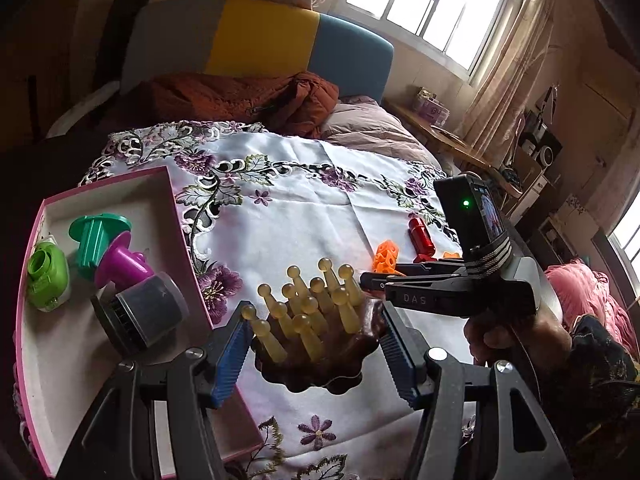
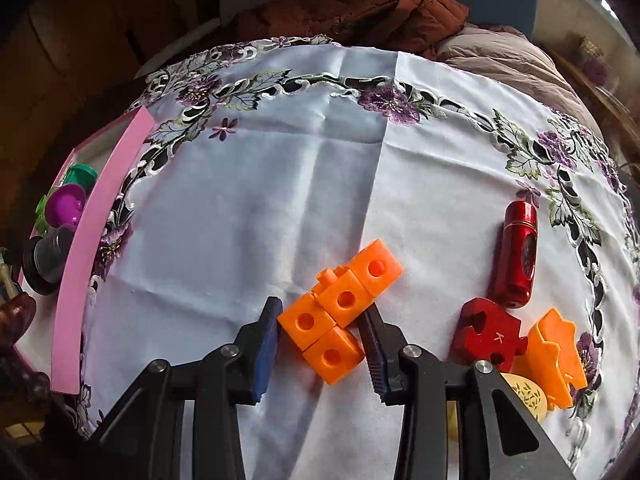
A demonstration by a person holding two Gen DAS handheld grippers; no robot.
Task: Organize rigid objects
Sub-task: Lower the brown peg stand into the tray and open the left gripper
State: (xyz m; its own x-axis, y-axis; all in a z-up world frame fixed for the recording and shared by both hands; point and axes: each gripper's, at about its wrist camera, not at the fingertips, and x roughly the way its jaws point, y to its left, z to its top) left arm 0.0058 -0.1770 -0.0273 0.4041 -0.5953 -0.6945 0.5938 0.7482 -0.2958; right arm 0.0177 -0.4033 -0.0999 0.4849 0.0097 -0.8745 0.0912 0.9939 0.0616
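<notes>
My left gripper (image 1: pixel 316 344) is shut on a dark brown wooden massager (image 1: pixel 320 360) with several amber knobbed pegs, held above the cloth just right of the pink box (image 1: pixel 168 208). The box holds a green spool (image 1: pixel 98 236), a purple spool (image 1: pixel 122 260), a grey cylinder (image 1: pixel 144 316) and a lime green piece (image 1: pixel 46 276). My right gripper (image 2: pixel 320 340) has its jaws on both sides of an orange block cluster (image 2: pixel 340 304) that lies on the cloth; whether the pads touch it is unclear. The right gripper also shows in the left wrist view (image 1: pixel 376 280).
A red cylinder (image 2: pixel 516 256), a red puzzle piece (image 2: pixel 488 332), an orange star-shaped piece (image 2: pixel 554 352) and a yellow perforated disc (image 2: pixel 524 392) lie at the cloth's right. The embroidered white tablecloth (image 2: pixel 280 180) covers the table. A bed with a rust jacket (image 1: pixel 240 96) lies behind.
</notes>
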